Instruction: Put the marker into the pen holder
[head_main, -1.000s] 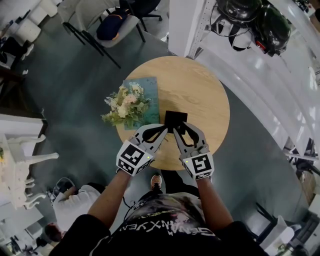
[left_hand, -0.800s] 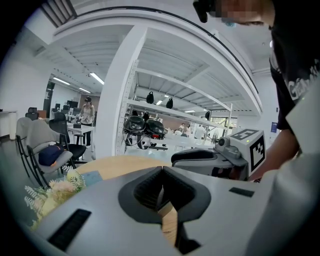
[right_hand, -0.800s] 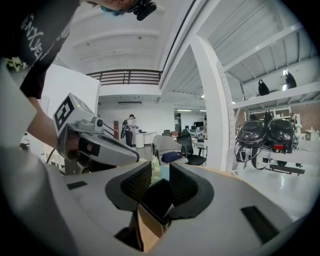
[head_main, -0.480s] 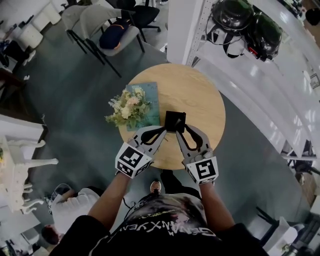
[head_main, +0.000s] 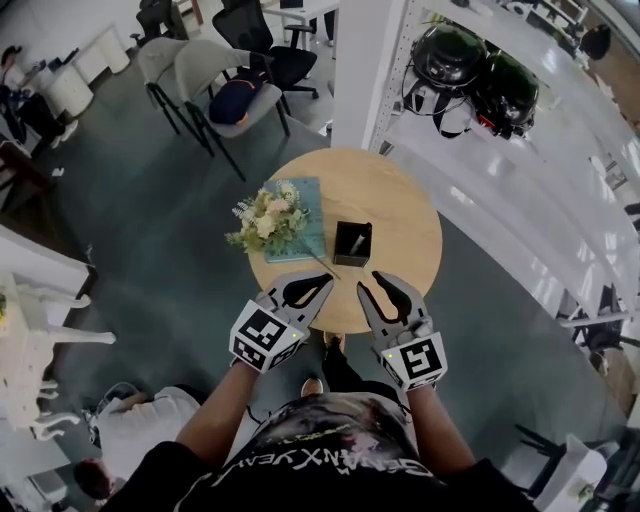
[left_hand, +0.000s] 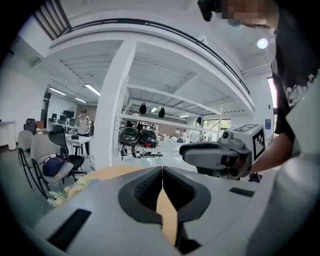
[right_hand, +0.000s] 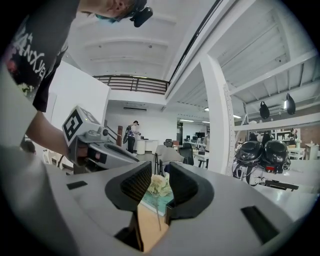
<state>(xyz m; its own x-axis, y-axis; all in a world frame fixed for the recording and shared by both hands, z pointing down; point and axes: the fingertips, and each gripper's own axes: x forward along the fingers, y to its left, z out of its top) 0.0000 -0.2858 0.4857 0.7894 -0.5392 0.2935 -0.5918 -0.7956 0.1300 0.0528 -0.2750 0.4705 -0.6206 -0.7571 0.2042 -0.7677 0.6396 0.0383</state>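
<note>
Head view: round wooden table with pen holder, grey-green floor, chairs.

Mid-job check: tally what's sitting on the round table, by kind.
Pen holder: 1
Marker, standing in the holder: 1
Flower bunch: 1
Teal pad under the flowers: 1
Total: 4

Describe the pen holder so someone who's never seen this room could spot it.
Find the round wooden table in the room's middle. Right of the flower bouquet on it stands the pen holder: the only black, square, open-topped box there, with a pale marker inside.
</note>
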